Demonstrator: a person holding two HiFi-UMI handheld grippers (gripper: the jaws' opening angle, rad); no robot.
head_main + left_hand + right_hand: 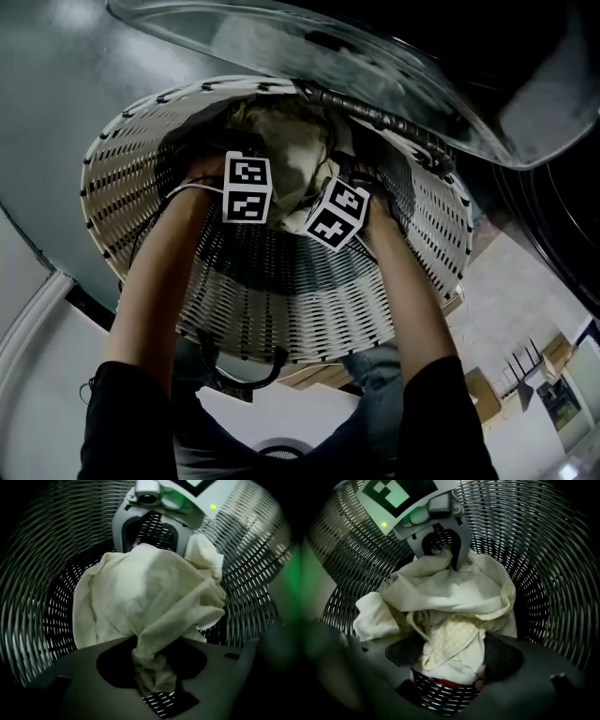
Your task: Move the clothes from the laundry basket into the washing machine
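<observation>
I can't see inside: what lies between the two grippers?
A bunched cream cloth, with the left gripper and right gripper each pinching a fold; both gripper views show it.

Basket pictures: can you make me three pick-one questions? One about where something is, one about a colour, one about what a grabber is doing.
1. Where is the cloth?
A) in the laundry basket
B) on the floor
C) on a shelf

2. What colour is the cloth?
A) blue
B) cream
C) purple

3. On the left gripper, how do the jaws stand?
A) wide apart on nothing
B) shut on a bottle
C) shut on a bunch of the cloth

Answers: 1 A, woven walls ring the cloth; 2 B, it looks pale cream in both gripper views; 3 C, the left gripper view shows fabric pinched between them.
</observation>
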